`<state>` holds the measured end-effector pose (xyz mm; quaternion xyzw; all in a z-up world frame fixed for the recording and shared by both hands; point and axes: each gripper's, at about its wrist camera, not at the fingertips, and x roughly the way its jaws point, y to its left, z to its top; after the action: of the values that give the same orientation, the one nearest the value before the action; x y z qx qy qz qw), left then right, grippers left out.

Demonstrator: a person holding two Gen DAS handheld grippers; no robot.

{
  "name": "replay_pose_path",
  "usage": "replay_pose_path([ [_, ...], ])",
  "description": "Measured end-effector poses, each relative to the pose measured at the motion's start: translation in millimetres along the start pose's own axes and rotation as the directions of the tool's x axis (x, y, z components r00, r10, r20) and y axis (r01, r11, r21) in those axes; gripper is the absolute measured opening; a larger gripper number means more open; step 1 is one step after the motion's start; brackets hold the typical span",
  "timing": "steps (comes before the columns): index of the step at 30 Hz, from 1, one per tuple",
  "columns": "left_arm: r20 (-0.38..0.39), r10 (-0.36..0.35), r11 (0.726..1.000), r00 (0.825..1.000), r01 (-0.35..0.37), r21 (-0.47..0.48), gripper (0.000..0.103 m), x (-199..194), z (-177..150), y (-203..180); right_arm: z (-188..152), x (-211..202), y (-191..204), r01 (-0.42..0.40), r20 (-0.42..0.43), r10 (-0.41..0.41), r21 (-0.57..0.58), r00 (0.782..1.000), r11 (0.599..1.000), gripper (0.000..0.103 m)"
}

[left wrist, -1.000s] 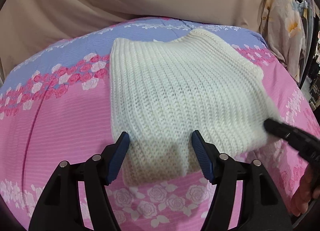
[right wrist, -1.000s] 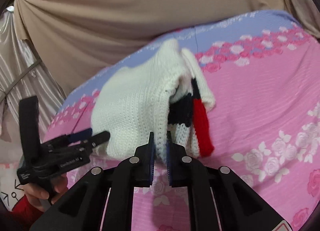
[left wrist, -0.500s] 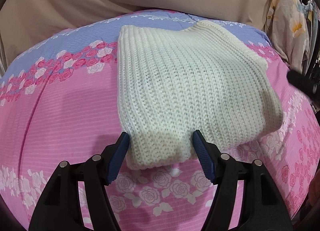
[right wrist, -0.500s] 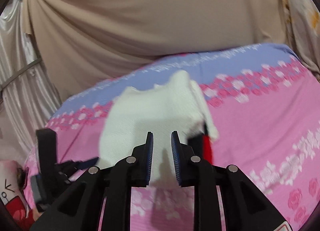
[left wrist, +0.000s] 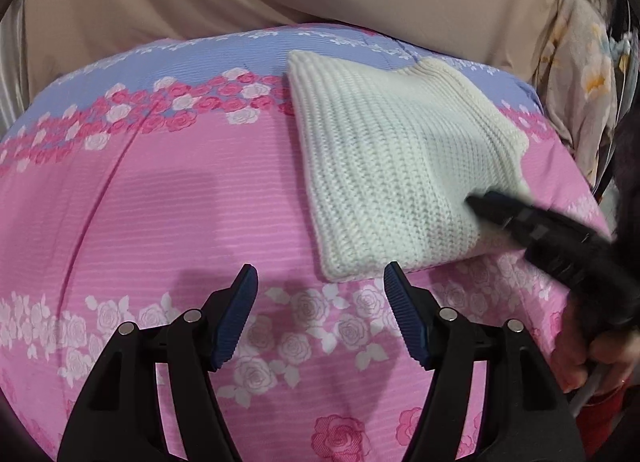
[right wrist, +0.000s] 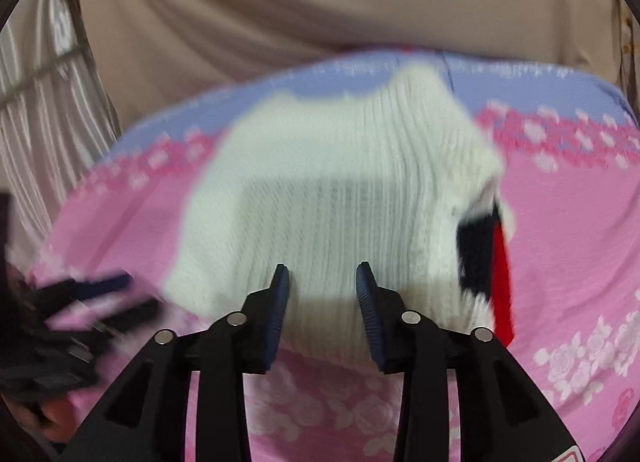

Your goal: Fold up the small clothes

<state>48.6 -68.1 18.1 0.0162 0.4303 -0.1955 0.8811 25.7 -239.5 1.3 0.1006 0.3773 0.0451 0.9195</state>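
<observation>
Where the garment lies: though the right wrist view is blurred, both views show the white knit sweater (left wrist: 400, 165) folded into a compact block on the bed cover (left wrist: 160, 201), toward its far side, partly on the blue band and partly on the pink.
Long axis: in the left wrist view the block runs from its near corner, just ahead of the tongs, away toward the far edge of the bed, slanting up and left.
Loose part: at the block's right edge in the right wrist view, a navy and red striped part (right wrist: 486, 274) shows from under the white layer.
Left tongs (left wrist: 320, 302): apart and empty, over bare cover, with the sweater's near corner just ahead and to their right.
Right tongs (right wrist: 322, 298): apart, holding nothing, over the near edge of the sweater; in the left wrist view their tip lies on the knit at its right side.
Nearer hand: the right, judging by that contact; the left stands clear of the cloth.
Likely next: tidying the striped part or taking the near edge for one more fold, which would fall to the right tongs.
</observation>
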Motion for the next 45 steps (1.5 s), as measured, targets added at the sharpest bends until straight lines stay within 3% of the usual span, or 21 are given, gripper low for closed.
replay_pose_path([
  [2, -0.002, -0.010, 1.000, 1.000, 0.010, -0.011, 0.064, -0.3, 0.9, 2.5, -1.7, -13.7, 0.8, 0.002, 0.003, -0.002, -0.002, 1.000, 1.000, 0.033],
  [4, 0.002, -0.010, 1.000, 1.000, 0.010, -0.011, 0.066, -1.4, 2.6, 3.9, -0.3, -41.3, -4.3, -0.013, 0.076, 0.010, 0.032, 0.997, 0.999, 0.038],
  [6, 0.024, -0.023, 1.000, 0.999, 0.024, -0.017, 0.076, -5.0, 7.7, 4.9, 4.3, -56.2, -19.1, 0.000, 0.134, -0.010, 0.080, 0.991, 0.997, 0.056],
  [7, 0.035, -0.039, 0.999, 0.999, 0.039, -0.023, 0.082, -6.4, 10.6, 5.4, 8.7, -59.1, -29.7, 0.014, 0.154, -0.031, 0.114, 0.988, 0.993, 0.069],
  [8, 0.045, -0.058, 0.998, 0.997, 0.059, -0.032, 0.084, -7.5, 14.6, 5.6, 12.9, -59.8, -39.5, 0.027, 0.165, -0.052, 0.150, 0.985, 0.988, 0.073],
  [10, 0.059, -0.101, 0.993, 0.993, 0.104, -0.050, 0.090, -8.6, 26.8, 2.3, 19.7, -53.5, -65.5, 0.044, 0.142, -0.078, 0.233, 0.987, 0.971, 0.073],
  [12, 0.072, -0.125, 0.991, 0.990, 0.128, -0.037, 0.090, -6.9, 40.2, -6.9, 26.7, -42.3, -84.6, 0.009, 0.130, -0.050, 0.301, 0.990, 0.954, 0.073],
  [16, 0.093, -0.086, 0.996, 0.992, 0.084, 0.023, 0.090, 3.9, 61.1, -32.3, 43.7, -24.9, -86.7, -0.028, 0.115, -0.007, 0.302, 0.993, 0.953, 0.073],
  [18, 0.089, -0.086, 0.996, 0.992, 0.084, 0.024, 0.090, 9.6, 66.4, -39.8, 56.7, -12.7, -77.8, -0.022, 0.099, -0.002, 0.243, 0.995, 0.970, 0.064],
  [19, 0.084, -0.088, 0.996, 0.993, 0.086, 0.018, 0.090, 12.6, 68.9, -42.1, 62.7, -3.7, -73.8, 0.003, 0.069, -0.018, 0.211, 0.997, 0.977, 0.035],
  [20, 0.079, -0.088, 0.996, 0.993, 0.088, 0.012, 0.090, 15.7, 70.9, -43.2, 67.8, 1.2, -71.7, 0.016, 0.051, -0.026, 0.192, 0.998, 0.981, 0.022],
  [23, 0.070, -0.085, 0.996, 0.994, 0.086, 0.001, 0.090, 21.7, 73.4, -39.7, 86.3, -25.1, -57.5, -0.090, 0.157, 0.068, 0.138, 0.985, 0.986, 0.019],
  [26, 0.073, -0.067, 0.998, 0.995, 0.067, 0.004, 0.090, 22.0, 72.7, -33.0, 108.8, -70.7, -40.7, -0.254, 0.277, 0.220, 0.092, 0.935, 0.963, 0.019],
  [29, 0.083, -0.077, 0.997, 0.994, 0.079, -0.022, 0.090, 15.8, 68.5, -18.9, 118.1, -79.7, -27.0, -0.288, 0.289, 0.265, 0.041, 0.920, 0.957, 0.019],
  [33, 0.082, -0.050, 0.996, 0.995, 0.056, -0.070, 0.091, 1.6, 53.3, 9.6, 109.9, -59.9, -3.2, -0.148, 0.244, 0.145, -0.007, 0.959, 0.989, 0.020],
  [36, 0.068, -0.033, 0.994, 0.997, 0.040, -0.100, 0.091, -6.3, 44.1, 29.6, 89.3, -36.6, -27.3, -0.044, 0.189, 0.024, 0.099, 0.982, 0.994, 0.021],
  [38, 0.067, -0.034, 0.992, 0.997, 0.041, -0.116, 0.091, -11.5, 39.6, 39.2, 67.5, -26.4, -57.5, 0.018, 0.144, -0.050, 0.215, 0.988, 0.977, 0.026],
  [41, 0.068, -0.057, 0.990, 0.996, 0.065, -0.127, 0.091, -15.2, 35.1, 45.9, 42.8, -21.5, -80.2, -0.010, 0.104, -0.024, 0.313, 0.994, 0.950, 0.038],
  [45, 0.048, -0.129, 0.985, 0.991, 0.133, -0.106, 0.091, -7.6, 32.8, 35.1, 27.3, -32.1, -73.2, 0.015, 0.098, -0.049, 0.321, 0.994, 0.947, 0.050],
])
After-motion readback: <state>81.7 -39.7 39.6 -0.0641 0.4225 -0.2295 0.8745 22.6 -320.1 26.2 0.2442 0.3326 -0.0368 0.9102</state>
